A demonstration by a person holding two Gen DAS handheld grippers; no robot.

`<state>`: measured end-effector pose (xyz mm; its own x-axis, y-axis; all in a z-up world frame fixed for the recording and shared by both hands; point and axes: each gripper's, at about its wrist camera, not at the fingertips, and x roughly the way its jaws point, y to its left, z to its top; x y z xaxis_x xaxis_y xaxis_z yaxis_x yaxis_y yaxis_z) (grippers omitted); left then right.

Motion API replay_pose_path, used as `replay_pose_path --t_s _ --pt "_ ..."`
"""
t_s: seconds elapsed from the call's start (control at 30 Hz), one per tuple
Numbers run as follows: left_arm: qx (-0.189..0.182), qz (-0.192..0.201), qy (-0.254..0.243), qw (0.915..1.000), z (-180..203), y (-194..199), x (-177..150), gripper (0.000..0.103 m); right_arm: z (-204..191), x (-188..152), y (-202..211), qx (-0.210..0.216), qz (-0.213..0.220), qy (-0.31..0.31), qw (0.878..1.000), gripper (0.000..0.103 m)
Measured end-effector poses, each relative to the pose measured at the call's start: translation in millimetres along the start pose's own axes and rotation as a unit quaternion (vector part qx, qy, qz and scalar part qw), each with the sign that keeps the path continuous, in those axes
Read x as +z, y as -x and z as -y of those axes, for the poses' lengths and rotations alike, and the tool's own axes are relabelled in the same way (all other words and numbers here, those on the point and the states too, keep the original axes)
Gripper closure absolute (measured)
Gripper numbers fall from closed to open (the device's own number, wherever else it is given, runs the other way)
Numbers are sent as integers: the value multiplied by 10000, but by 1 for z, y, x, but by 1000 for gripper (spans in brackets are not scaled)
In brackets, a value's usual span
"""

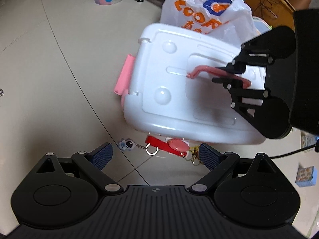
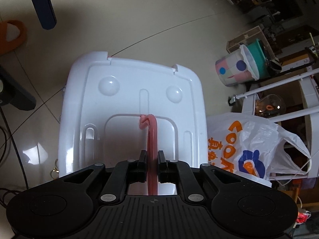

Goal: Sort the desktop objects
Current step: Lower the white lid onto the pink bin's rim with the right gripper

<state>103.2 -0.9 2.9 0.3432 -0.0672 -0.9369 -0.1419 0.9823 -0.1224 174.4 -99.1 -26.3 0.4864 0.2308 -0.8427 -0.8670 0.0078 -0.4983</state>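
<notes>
A white plastic storage box [image 1: 179, 83] with a lidded top and pink side latch [image 1: 124, 73] hangs over the tiled floor. My right gripper [image 2: 152, 165] is shut on the box's pink carry handle [image 2: 152, 139]; the left wrist view shows that gripper [image 1: 225, 73] clamped on the handle [image 1: 201, 72]. Below the box lie a red tag keychain [image 1: 165, 146] with a pink oval charm, a small astronaut charm [image 1: 127, 144] on a chain, and gold clasps [image 1: 194, 157]. My left gripper [image 1: 155, 156] is open just above these keychains, nothing between its blue pads.
A white shopping bag [image 1: 205, 8] with orange print lies beyond the box. A pastel patterned bin [image 2: 235, 69], a white wheeled rack [image 2: 279, 91] and a glass bulb sit at the right. Small card boxes [image 1: 306, 176] lie on the floor. Cables run along the left edge.
</notes>
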Motion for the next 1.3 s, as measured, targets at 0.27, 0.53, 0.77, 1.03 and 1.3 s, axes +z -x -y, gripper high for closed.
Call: replay_pose_path --t_s 0.27,0.53,0.77,1.03,1.3 --pt "72 31 -15 10000 -5 -4 4 8 8 4 -13 7 -36 -121 9999 94" --pt "72 9 21 10000 -7 -6 4 8 7 3 -28 -19 -124 35 9999 93" --pt "68 -23 -43 10000 -3 -7 1 8 11 2 -34 -104 -159 7 9998 92" --pt "68 -30 -20 10000 -4 -7 0 8 10 5 -35 -232 -126 85 9996 91" --pt "47 -23 -52 10000 -3 -5 -1 8 15 5 -40 -185 -262 -92 9994 91"
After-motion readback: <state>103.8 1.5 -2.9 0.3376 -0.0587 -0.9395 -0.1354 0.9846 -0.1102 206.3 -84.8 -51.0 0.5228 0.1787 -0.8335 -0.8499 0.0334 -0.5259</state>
